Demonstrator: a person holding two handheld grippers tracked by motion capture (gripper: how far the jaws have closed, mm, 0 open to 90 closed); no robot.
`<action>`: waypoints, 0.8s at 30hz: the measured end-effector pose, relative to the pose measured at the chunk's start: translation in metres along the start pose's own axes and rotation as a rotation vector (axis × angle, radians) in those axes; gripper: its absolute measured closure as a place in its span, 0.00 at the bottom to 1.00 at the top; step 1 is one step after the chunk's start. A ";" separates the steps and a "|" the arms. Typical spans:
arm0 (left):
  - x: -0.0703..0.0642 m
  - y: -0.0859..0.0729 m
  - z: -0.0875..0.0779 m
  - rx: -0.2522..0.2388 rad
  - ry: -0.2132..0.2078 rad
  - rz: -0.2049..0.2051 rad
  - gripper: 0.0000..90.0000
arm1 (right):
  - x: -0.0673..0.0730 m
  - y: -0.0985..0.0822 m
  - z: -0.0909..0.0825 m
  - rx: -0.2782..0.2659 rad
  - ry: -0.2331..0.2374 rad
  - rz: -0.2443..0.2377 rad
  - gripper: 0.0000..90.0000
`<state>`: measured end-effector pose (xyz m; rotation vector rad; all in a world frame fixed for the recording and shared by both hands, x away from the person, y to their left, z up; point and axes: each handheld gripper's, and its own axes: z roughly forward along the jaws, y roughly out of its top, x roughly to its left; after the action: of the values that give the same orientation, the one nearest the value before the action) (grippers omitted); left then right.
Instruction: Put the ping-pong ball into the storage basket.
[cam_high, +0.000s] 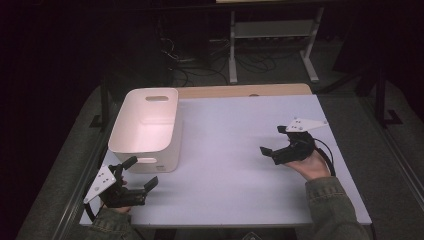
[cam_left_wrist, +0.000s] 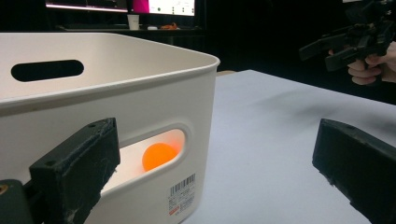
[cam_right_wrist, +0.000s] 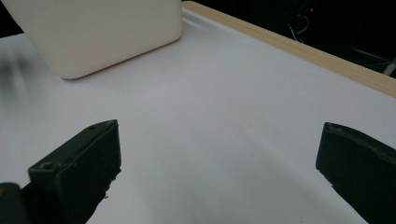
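With both grippers empty and wide open, the ball sits nearer your left.
The orange ball (cam_left_wrist: 159, 155) lies inside the white bin (cam_left_wrist: 140, 88), just ahead of your left gripper (cam_high: 134, 173); your right gripper (cam_high: 275, 142) stands well apart.

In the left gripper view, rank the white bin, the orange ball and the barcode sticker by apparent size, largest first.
1. White bin, by far the largest.
2. Orange ball, seen partly through the bin's handle slot.
3. Barcode sticker; it looks close to the ball's visible part in size, so this ranking is unsure.
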<state>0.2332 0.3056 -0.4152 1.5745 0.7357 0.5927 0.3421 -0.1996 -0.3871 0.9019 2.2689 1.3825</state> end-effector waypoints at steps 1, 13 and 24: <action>0.000 0.000 0.000 -0.001 0.001 0.000 0.00 | 0.000 -0.001 -0.001 -0.003 -0.002 0.006 0.00; 0.000 0.000 0.000 0.003 0.010 -0.001 0.00 | 0.001 -0.018 -0.016 -0.041 -0.038 0.045 0.00; 0.000 0.000 0.000 0.004 0.010 0.002 0.00 | 0.004 -0.037 -0.037 -0.113 -0.083 0.067 0.00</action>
<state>0.2333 0.3058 -0.4155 1.5771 0.7434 0.6009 0.3049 -0.2340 -0.4017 0.9869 2.0951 1.4576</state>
